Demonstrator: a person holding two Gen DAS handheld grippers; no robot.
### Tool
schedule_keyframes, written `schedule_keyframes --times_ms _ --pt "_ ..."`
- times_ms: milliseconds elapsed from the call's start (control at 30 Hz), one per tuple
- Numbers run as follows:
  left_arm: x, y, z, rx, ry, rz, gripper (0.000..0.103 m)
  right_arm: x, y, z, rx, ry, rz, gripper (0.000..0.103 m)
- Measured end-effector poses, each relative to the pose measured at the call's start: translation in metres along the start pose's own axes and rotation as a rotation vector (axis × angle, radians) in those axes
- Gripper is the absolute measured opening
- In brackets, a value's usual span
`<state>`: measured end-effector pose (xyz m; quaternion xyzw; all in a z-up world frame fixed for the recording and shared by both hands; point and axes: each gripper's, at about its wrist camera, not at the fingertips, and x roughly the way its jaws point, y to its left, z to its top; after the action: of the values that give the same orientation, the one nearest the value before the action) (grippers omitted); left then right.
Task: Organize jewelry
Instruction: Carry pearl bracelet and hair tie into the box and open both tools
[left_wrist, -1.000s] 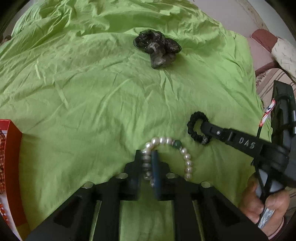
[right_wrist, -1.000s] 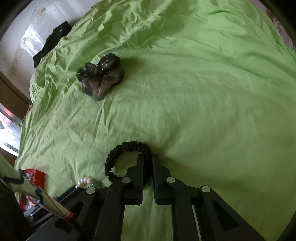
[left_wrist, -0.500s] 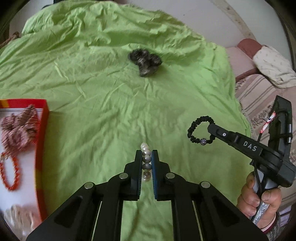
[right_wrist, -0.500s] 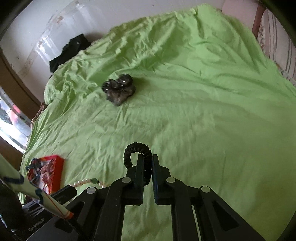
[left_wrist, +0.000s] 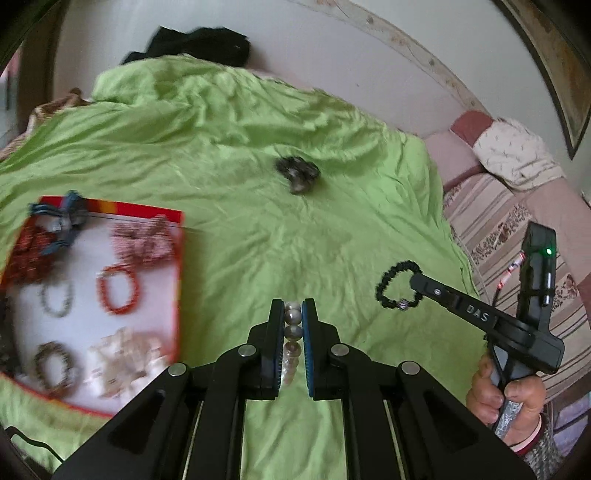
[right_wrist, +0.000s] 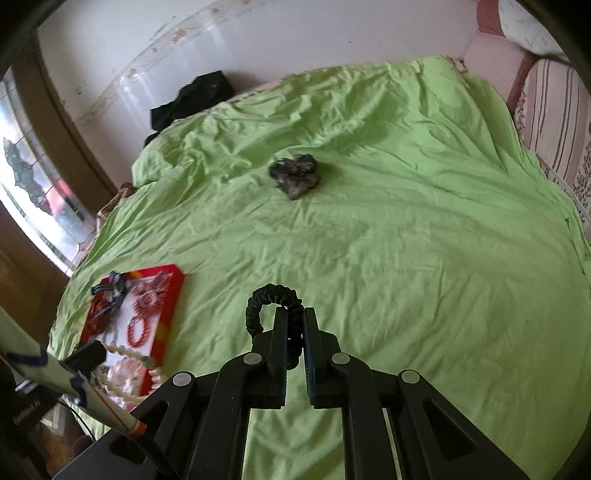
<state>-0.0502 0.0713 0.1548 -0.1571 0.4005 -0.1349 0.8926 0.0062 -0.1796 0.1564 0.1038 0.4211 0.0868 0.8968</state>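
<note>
My left gripper (left_wrist: 293, 308) is shut on a pearl bracelet (left_wrist: 293, 325) and holds it above the green sheet; the bracelet also hangs in the right wrist view (right_wrist: 127, 352). My right gripper (right_wrist: 294, 317) is shut on a black beaded bracelet (right_wrist: 267, 295), which also shows in the left wrist view (left_wrist: 393, 280), lifted off the bed. A red-rimmed white tray (left_wrist: 176, 258) with several bracelets lies to the left; it also shows in the right wrist view (right_wrist: 173, 295).
A dark scrunchie-like bundle (left_wrist: 297, 173) lies mid-bed, also in the right wrist view (right_wrist: 295, 175). The green sheet (right_wrist: 406, 240) covers the bed. Black cloth (right_wrist: 192, 98) lies at the far edge. Striped bedding and pillows (left_wrist: 509, 221) are on the right.
Both grippers have risen away from the sheet with their bracelets. The left view has swung so that the whole tray is in sight.
</note>
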Motion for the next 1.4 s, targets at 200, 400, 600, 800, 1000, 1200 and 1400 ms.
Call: schedule_keyframes --times_ms 200,400,600,800,1000,1200,1400 --pt "-0.046 0.042 -0.001 -0.054 -0.055 0.071 0.009 -0.012 0.041 -0.015 -0.061 0.001 0.023 0.008" --pt "-0.065 0.086 0.004 -0.1 -0.063 0.109 0.009 -0.013 0.088 -0.03 -0.146 0.021 0.049 0.008" --pt "-0.055 0.123 0.011 -0.126 -0.029 0.146 0.009 0.004 0.13 -0.041 -0.218 0.062 0.069 0.008" --pt "-0.048 0.153 0.01 -0.167 -0.005 0.138 0.009 0.024 0.163 -0.049 -0.271 0.103 0.086 0.008" --pt "-0.054 0.176 0.005 -0.202 -0.008 0.122 0.009 0.046 0.192 -0.05 -0.288 0.143 0.138 0.008" --pt "-0.07 0.2 0.003 -0.248 -0.035 0.094 0.009 0.074 0.227 -0.053 -0.306 0.195 0.196 0.008" --pt "-0.078 0.219 0.01 -0.272 -0.048 0.07 0.009 0.099 0.261 -0.06 -0.319 0.244 0.254 0.008"
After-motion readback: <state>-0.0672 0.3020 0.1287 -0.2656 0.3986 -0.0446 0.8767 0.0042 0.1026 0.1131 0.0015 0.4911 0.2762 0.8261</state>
